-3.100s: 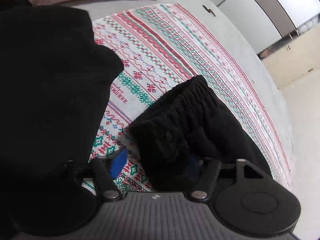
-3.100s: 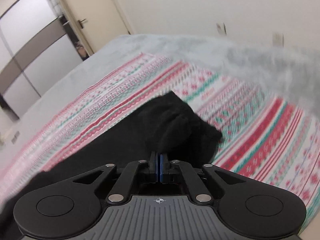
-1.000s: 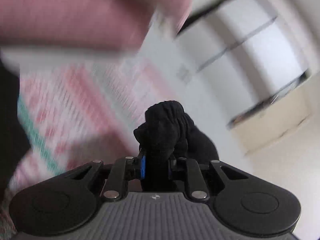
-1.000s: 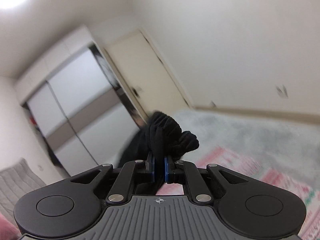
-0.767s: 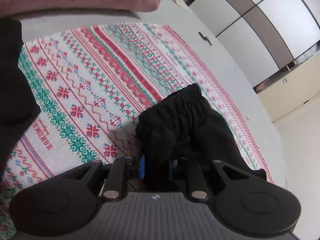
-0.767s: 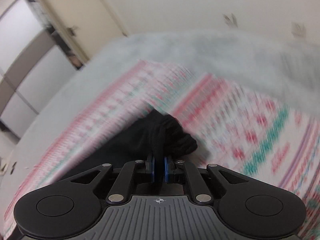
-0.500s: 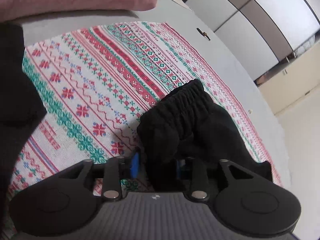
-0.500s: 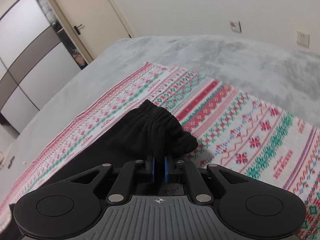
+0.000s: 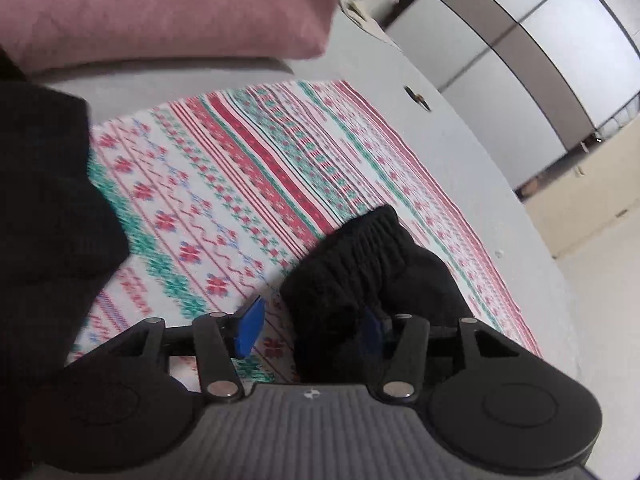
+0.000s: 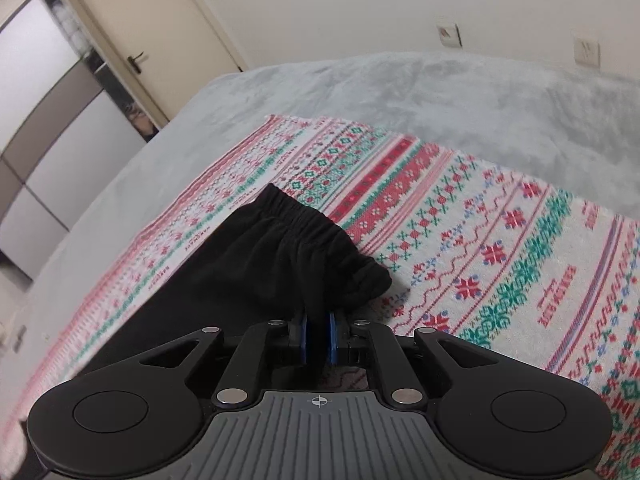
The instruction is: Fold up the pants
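Left wrist view: your left tool (image 9: 308,326) has just been opening, its blue pads spread, the black pants (image 9: 372,268) lying between them unpinched on the patterned blanket (image 9: 240,184) over the bed (image 9: 460,152). Right wrist view: your right tool (image 10: 318,334) has its pads a shade eased apart, yet clamped on a pinch of waistband (image 10: 308,224). By the look of it, you are setting the folded end down; next, free the right and smooth the fold. Small lettering woven into the blanket is too blurred to read.
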`<control>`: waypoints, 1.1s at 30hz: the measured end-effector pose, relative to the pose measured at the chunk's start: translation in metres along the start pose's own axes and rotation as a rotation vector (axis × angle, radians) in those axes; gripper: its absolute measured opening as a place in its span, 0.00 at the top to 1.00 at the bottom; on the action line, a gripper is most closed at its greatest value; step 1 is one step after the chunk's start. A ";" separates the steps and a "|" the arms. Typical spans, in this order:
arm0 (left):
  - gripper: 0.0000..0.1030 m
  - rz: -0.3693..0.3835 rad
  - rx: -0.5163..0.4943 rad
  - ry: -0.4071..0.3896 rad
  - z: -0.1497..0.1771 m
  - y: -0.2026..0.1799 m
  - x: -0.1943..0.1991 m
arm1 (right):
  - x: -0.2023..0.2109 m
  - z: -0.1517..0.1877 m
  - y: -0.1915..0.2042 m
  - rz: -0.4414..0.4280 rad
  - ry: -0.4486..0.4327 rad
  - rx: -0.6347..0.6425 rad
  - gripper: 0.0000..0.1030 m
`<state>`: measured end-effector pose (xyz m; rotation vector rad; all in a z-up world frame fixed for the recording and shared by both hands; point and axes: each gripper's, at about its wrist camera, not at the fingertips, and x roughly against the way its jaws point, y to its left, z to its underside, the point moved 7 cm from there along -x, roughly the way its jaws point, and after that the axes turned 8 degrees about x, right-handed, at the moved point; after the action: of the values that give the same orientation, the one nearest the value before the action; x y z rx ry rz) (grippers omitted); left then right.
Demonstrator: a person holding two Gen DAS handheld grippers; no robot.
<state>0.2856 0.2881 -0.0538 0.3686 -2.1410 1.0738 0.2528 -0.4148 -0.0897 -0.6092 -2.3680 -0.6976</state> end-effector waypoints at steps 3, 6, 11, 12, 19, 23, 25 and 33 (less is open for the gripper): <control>0.17 -0.029 -0.073 -0.041 0.003 -0.010 0.012 | -0.004 0.003 -0.003 0.049 0.045 0.017 0.57; 0.17 -0.027 -0.170 -0.101 0.008 -0.028 0.026 | 0.006 -0.003 -0.008 0.203 0.013 0.085 0.31; 0.18 -0.015 -0.262 -0.081 0.021 -0.045 0.024 | 0.041 -0.012 0.043 0.173 -0.126 0.220 0.31; 0.18 -0.022 -0.254 -0.063 0.022 -0.044 0.020 | 0.044 -0.008 0.063 0.132 -0.133 0.275 0.31; 0.22 -0.024 -0.210 0.017 0.033 -0.038 0.000 | 0.037 0.071 0.242 -0.207 -0.054 0.658 0.32; 0.22 -0.060 -0.184 0.045 0.032 -0.030 -0.007 | 0.020 0.112 0.357 -0.362 -0.031 0.853 0.32; 0.22 -0.066 -0.180 0.054 0.031 -0.028 -0.008 | 0.010 0.125 0.409 -0.419 -0.006 0.923 0.32; 0.22 -0.076 -0.138 0.092 0.021 -0.022 -0.022 | -0.056 0.156 0.518 -0.408 0.125 1.091 0.33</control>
<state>0.3035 0.2570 -0.0646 0.3263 -2.0880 0.8786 0.5208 0.0571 -0.0614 0.3797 -2.3221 0.4353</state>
